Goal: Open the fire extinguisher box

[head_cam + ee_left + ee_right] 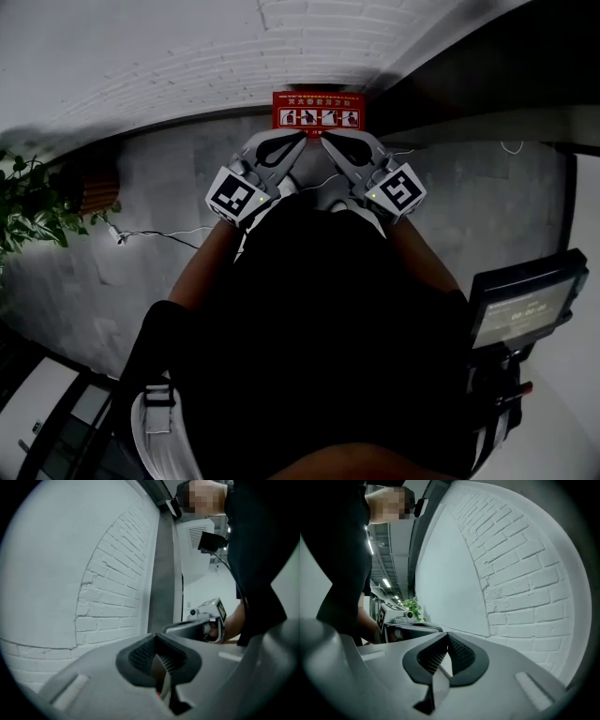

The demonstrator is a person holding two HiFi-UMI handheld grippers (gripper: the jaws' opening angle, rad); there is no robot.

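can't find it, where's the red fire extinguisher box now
Head view, top centre: the red fire extinguisher box stands by the white brick wall, just beyond the left gripper and right gripper.

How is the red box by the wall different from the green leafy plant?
The red rectangular fire extinguisher box has straight edges and shows white pictures; the green leafy plant is bushy and shows none. The box sits in the middle of the head view, right against the wall; the plant sits at the far left edge. Both stand close to the white brick wall.
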